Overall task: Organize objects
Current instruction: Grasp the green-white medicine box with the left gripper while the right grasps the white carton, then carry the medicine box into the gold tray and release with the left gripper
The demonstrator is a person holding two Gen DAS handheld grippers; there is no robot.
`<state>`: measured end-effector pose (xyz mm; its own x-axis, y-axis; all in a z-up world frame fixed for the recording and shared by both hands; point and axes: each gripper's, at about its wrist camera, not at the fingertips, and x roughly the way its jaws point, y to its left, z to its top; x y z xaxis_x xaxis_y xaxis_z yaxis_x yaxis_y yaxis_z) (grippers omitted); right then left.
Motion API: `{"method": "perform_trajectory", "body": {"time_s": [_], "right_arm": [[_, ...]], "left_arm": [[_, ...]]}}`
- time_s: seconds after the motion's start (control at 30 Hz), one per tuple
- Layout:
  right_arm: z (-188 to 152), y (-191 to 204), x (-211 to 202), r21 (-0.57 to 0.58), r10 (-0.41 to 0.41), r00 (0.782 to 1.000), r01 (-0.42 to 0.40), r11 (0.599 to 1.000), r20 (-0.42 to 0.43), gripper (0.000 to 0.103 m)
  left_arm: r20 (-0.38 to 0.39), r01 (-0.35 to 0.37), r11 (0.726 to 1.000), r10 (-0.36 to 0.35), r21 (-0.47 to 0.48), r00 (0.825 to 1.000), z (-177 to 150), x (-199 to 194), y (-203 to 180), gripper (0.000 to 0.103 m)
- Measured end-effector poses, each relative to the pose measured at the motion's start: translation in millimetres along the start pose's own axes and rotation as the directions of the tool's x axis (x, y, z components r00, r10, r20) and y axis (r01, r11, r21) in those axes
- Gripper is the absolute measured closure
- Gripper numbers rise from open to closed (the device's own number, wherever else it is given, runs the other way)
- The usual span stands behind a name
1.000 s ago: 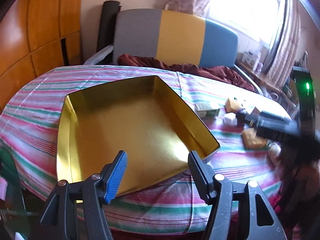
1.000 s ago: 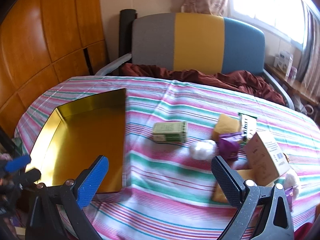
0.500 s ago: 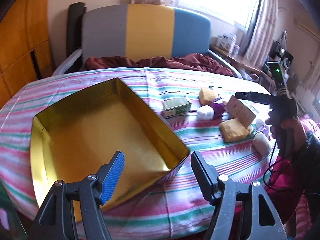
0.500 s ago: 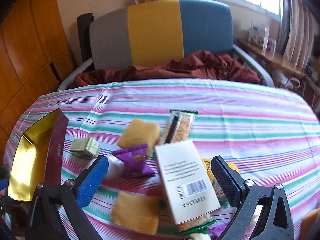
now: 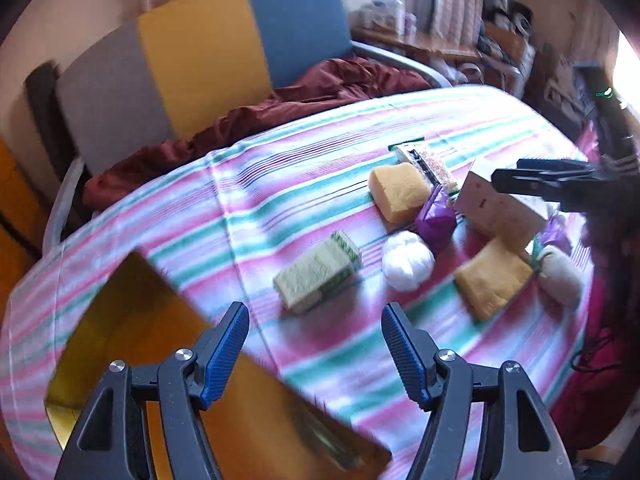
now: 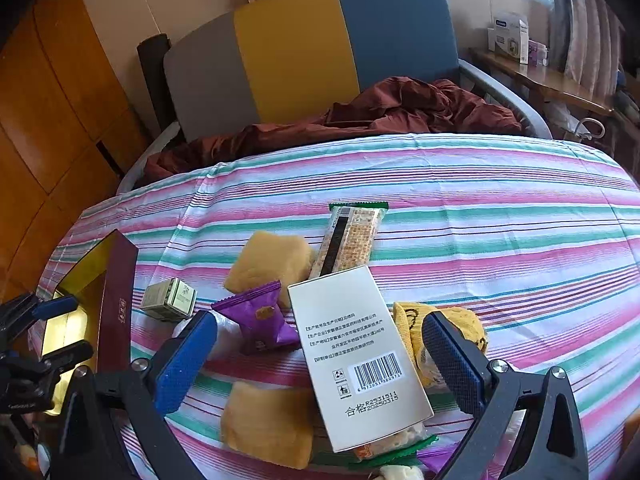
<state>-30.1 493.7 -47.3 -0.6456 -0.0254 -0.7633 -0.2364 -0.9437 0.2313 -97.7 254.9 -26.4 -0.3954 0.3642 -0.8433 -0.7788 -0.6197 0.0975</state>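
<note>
My left gripper (image 5: pixel 316 348) is open and empty, over the tablecloth just short of a small green box (image 5: pixel 318 276) and a white round packet (image 5: pixel 407 261). The gold tin (image 5: pixel 160 360) lies at its lower left. My right gripper (image 6: pixel 320 360) is open over a pile of snacks. A white barcoded box (image 6: pixel 356 356) lies between its fingers, with a gap on each side. Around the white box are two yellow cake packs (image 6: pixel 272 264) (image 6: pixel 268 420), a purple packet (image 6: pixel 260 316) and a long snack bar (image 6: pixel 352 236). In the right wrist view the left gripper (image 6: pixel 40 332) sits by the tin (image 6: pixel 116 300).
A striped cloth (image 6: pixel 480 208) covers the round table. A grey, yellow and blue chair (image 6: pixel 300 48) with a dark red garment (image 6: pixel 380 116) stands behind it. A wooden wall (image 6: pixel 48 100) is at the left and a cluttered shelf (image 6: pixel 540 76) at the right. A yellow sock-like item (image 6: pixel 460 316) lies behind the right finger.
The left gripper has swung right, from over the tin to the green box, and its view has rolled. The right gripper moved right over the snack pile, then stayed there.
</note>
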Motion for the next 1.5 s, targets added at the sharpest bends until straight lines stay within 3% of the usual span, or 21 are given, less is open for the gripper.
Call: {"method": "perform_trajectory", "body": {"time_s": [0.07, 0.17, 0.47, 0.57, 0.63, 0.67, 0.73, 0.8, 1.13, 1.3, 1.4, 1.5], "right_arm": [[0.7, -1.4, -0.1, 0.004, 0.006, 1.000, -0.006, 1.000, 0.000, 0.000], [1.3, -1.8, 0.7, 0.004, 0.023, 1.000, -0.023, 1.000, -0.010, 0.000], [3.1, -5.9, 4.2, 0.003, 0.036, 0.999, -0.036, 0.999, -0.020, 0.000], [2.9, -6.4, 8.2, 0.000, 0.035, 0.999, -0.035, 0.999, -0.031, 0.000], [2.1, -5.8, 10.9, -0.005, 0.030, 0.999, -0.030, 1.000, -0.036, 0.000], [2.0, -5.9, 12.9, -0.012, 0.023, 0.999, -0.023, 1.000, -0.042, 0.000], [0.1, -4.2, 19.0, -0.034, 0.003, 0.998, -0.005, 0.999, -0.064, 0.012], [-2.7, -2.8, 27.4, -0.062, -0.046, 0.994, 0.040, 0.997, -0.095, 0.050], [-5.8, -3.1, 30.9, -0.089, -0.073, 0.993, 0.064, 0.994, -0.098, 0.052], [-7.1, -0.7, 29.6, -0.098, -0.088, 0.992, 0.079, 0.992, -0.094, 0.053], [-7.8, 1.2, 28.8, -0.113, -0.102, 0.991, 0.091, 0.989, -0.090, 0.053], [-10.0, 5.7, 29.0, -0.130, -0.115, 0.990, 0.104, 0.986, -0.084, 0.053]], "left_arm": [[-0.035, -0.031, 0.994, 0.035, 0.105, 0.999, 9.0, 16.4, -7.5, 0.033], [-0.105, -0.016, 0.983, 0.035, 0.181, 0.994, 16.2, 40.4, -10.7, 0.033], [-0.177, 0.057, 0.980, -0.022, 0.193, 0.984, 23.1, 84.2, -4.9, 0.033], [-0.182, 0.082, 0.982, -0.050, 0.173, 0.982, 22.2, 89.5, -3.3, 0.050], [-0.185, 0.117, 0.982, -0.089, 0.145, 0.979, 19.2, 89.6, -2.2, 0.072], [-0.179, 0.138, 0.982, -0.114, 0.128, 0.977, 17.1, 87.7, -1.8, 0.073], [-0.162, 0.132, 0.984, -0.112, 0.119, 0.980, 11.5, 83.0, -3.3, 0.073], [-0.140, 0.142, 0.986, -0.129, 0.088, 0.982, 4.7, 76.0, -3.0, 0.074], [0.036, 0.183, 0.969, -0.179, -0.165, 0.983, -18.5, 5.3, 8.5, 0.074], [0.083, 0.117, 0.944, -0.096, -0.310, 0.992, -36.0, -21.1, 32.6, 0.074], [0.090, 0.051, 0.906, -0.015, -0.421, 0.996, -58.9, -37.4, 60.5, 0.074], [0.051, -0.041, 0.835, 0.083, -0.548, 0.995, -91.8, -47.7, 99.5, 0.074]]}}
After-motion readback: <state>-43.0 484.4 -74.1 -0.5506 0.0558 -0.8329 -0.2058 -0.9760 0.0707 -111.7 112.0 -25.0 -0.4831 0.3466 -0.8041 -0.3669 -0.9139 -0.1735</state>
